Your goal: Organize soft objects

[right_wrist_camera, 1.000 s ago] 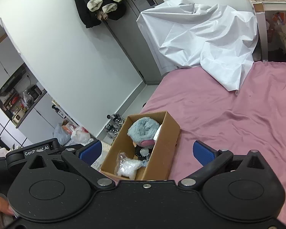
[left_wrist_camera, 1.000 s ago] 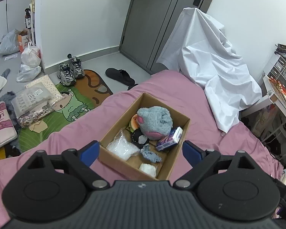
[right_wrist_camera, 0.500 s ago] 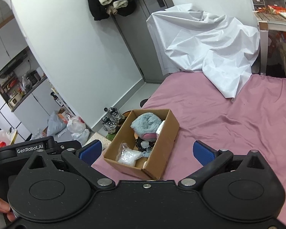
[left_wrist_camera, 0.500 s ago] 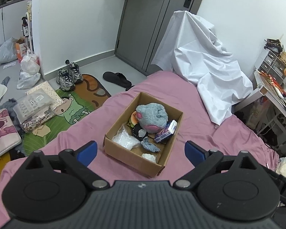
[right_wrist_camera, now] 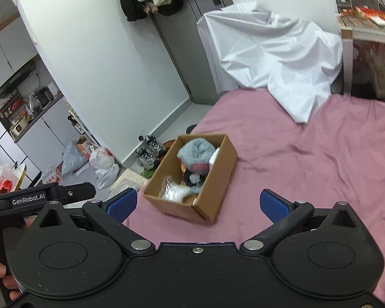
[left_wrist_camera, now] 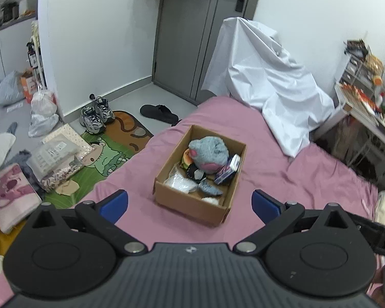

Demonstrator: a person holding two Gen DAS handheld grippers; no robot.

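Your left tool (left_wrist_camera: 189,202) hangs above the near part of the pink bed (left_wrist_camera: 264,169), its blue pads spread wide with nothing between them; your right tool (right_wrist_camera: 197,204) is spread the same way and also empty. Just beyond both sits an open cardboard box (left_wrist_camera: 192,204) on the bed sheet, well apart from either tool. Inside it, at the near end, lie a crinkled clear plastic bag (left_wrist_camera: 179,183) and a small grey fuzzy piece (left_wrist_camera: 209,188). Behind those rests a round, shaggy grey-blue plush toy (left_wrist_camera: 209,151) with a pink patch, filling the far end, with a small blue and white carton (left_wrist_camera: 228,169) leaning beside it against the box wall. Farther off, a white sheet (left_wrist_camera: 264,77) drapes onto the bed's far edge.
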